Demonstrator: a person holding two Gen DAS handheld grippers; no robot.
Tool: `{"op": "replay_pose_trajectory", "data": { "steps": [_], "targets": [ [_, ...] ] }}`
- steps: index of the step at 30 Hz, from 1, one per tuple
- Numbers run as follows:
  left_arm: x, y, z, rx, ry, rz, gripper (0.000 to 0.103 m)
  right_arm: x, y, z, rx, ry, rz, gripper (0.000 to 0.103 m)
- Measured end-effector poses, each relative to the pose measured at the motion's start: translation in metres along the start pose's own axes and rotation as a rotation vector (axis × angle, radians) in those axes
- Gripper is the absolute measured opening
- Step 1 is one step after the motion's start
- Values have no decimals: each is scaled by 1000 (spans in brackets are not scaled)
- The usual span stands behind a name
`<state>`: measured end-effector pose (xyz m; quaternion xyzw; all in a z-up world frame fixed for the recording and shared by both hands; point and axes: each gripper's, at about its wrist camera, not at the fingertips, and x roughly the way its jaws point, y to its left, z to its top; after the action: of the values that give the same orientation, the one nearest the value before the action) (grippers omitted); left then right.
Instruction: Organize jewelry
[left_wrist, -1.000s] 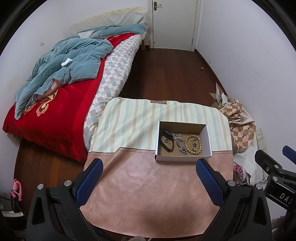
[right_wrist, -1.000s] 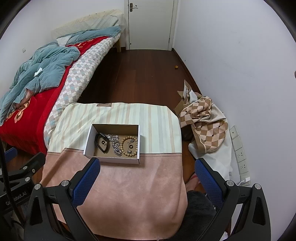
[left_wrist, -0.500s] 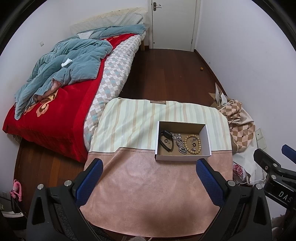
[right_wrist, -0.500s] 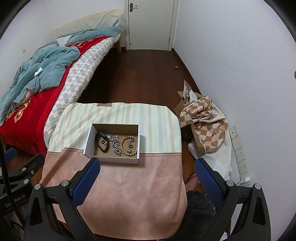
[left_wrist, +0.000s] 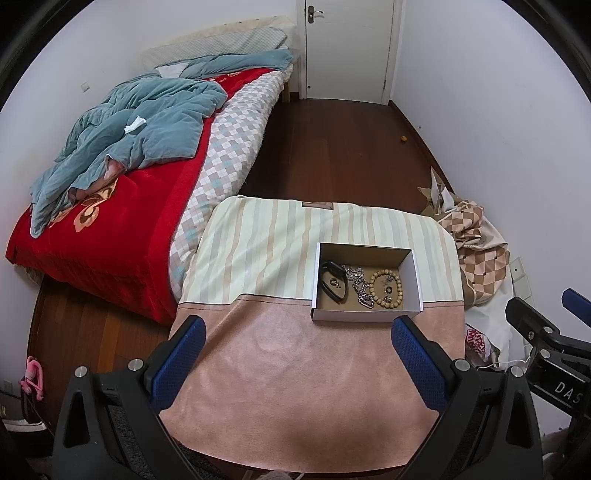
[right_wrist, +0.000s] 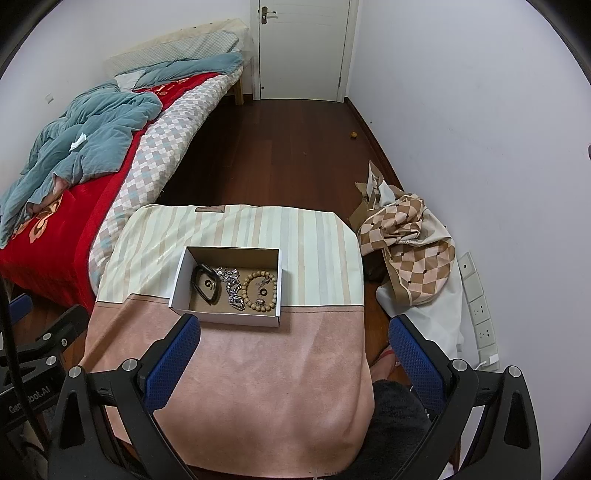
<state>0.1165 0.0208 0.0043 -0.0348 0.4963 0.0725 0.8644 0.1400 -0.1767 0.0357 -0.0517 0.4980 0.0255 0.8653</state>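
A shallow white cardboard box (left_wrist: 416, 277) (right_wrist: 177, 284) sits on the cloth-covered table (left_wrist: 295, 369) (right_wrist: 266, 369). Inside lie a black band (left_wrist: 334, 282) (right_wrist: 203, 282), a silver chain (left_wrist: 360, 290) (right_wrist: 232, 291) and a wooden bead bracelet (left_wrist: 386, 290) (right_wrist: 260, 291), with small rings among them. My left gripper (left_wrist: 297, 358) hovers wide open above the near pink part of the cloth, well short of the box. Open and empty as well, my right gripper (right_wrist: 293, 356) hangs over the table's near right side.
A bed (left_wrist: 110, 206) with a red cover and a blue quilt (left_wrist: 140, 129) lies left of the table. A checked cloth heap (right_wrist: 410, 243) and wall sockets (right_wrist: 480, 317) are on the right. Dark wood floor (left_wrist: 332, 147) leads to a white door (left_wrist: 347, 48).
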Motion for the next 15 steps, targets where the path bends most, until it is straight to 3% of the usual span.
{"op": "replay_pose_trajectory", "data": {
  "steps": [15],
  "targets": [
    [-1, 2, 0, -2, -4, -3, 103, 0, 1, 1, -1, 1, 5, 103]
  ]
}}
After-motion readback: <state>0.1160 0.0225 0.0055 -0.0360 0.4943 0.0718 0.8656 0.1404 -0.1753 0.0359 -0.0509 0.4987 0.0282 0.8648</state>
